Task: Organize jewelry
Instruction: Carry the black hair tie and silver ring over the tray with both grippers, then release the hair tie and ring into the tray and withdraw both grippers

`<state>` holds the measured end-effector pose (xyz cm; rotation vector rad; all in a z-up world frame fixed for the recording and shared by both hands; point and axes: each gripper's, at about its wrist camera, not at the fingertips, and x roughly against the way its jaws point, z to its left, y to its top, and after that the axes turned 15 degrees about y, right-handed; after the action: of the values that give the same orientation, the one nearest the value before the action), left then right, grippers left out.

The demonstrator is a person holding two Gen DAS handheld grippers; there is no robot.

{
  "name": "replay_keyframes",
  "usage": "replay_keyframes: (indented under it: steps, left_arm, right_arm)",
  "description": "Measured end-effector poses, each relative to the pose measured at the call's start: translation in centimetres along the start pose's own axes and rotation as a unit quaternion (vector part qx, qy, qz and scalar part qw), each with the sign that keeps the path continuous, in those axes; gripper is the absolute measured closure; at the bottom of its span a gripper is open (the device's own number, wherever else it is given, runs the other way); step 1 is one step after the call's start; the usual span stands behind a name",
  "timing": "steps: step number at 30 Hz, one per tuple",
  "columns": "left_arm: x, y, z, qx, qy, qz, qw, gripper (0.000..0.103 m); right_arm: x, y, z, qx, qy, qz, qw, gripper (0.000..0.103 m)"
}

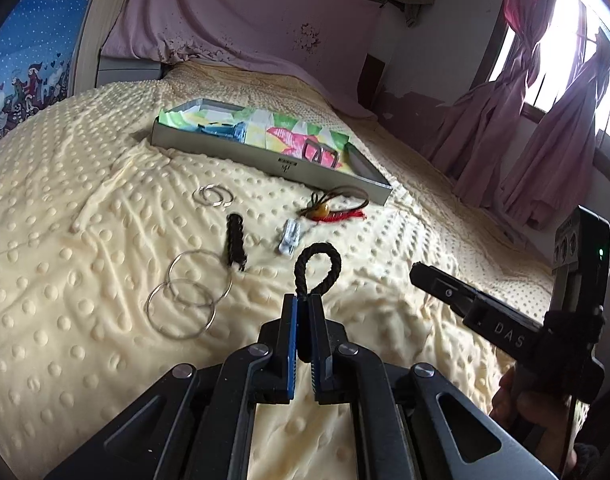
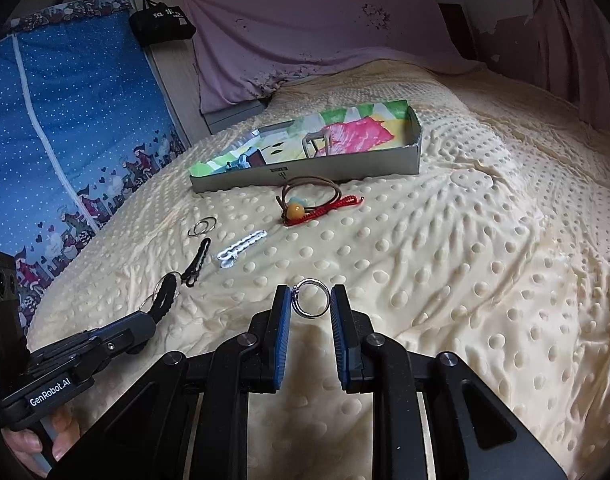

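My left gripper (image 1: pixel 304 300) is shut on a black braided loop (image 1: pixel 319 266), lifted above the cream blanket; the loop's upper part sticks out past the fingertips. My right gripper (image 2: pixel 311 294) is shut on a small silver ring (image 2: pixel 309 281), held on edge between the blue pads. A shallow grey box (image 1: pixel 225 152) with colourful lining lies farther back, with a blue clip (image 1: pixel 225 130) and a square buckle-like piece (image 1: pixel 321 156) in it. On the blanket lie large silver hoops (image 1: pixel 185 300), small hoops (image 1: pixel 214 195), a black clip (image 1: pixel 235 246), a white clip (image 1: pixel 289 236) and a corded amber bead (image 1: pixel 329 208).
The bed's dotted cream blanket (image 2: pixel 465 240) spreads wide to the right. A pink sheet (image 1: pixel 245 12) hangs behind the bed. A blue fabric wardrobe (image 2: pixel 65 120) stands at the left edge, and pink curtains (image 1: pixel 545 128) hang at a bright window on the right.
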<state>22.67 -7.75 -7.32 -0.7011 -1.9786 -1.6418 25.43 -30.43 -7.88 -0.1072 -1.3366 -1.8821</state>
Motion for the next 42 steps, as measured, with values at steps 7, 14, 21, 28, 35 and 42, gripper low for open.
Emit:
replay_keyframes:
  steps: [7,14,21,28,35,42]
  left_arm:
    - [-2.3,5.9,-1.1,0.013,-0.009,-0.029,0.9994,0.097]
    - [-8.2,13.1,-2.2,0.013,0.001,-0.037,0.9992,0.097]
    - [-15.1,16.8,-3.3,0.001,0.016,0.0,0.9999,0.097]
    - [-18.3,17.2,-4.1,-0.01,0.038,0.05,0.998,0.097]
    - [-19.3,16.7,-4.5,-0.015,0.047,0.074,0.9961,0.097]
    - [-19.6,16.3,-4.2,-0.013,0.049,0.081,0.9954,0.097]
  right_arm:
    - [-1.4,3.9,-0.6,0.016,0.003,-0.032,0.999,0.085]
    - [-4.3,9.9,-2.7,0.035,-0.012,-0.059,0.998,0.085]
    - [-8.8,14.3,-6.3,0.008,-0.028,-0.04,0.999,0.085]
    - [-12.5,14.7,-8.7,-0.016,-0.037,0.018,0.999,0.085]
    - [-14.2,14.4,-9.5,-0.013,-0.051,0.057,0.997,0.085]
    - [-14.5,14.6,-9.4,-0.012,-0.056,0.067,0.996,0.085]
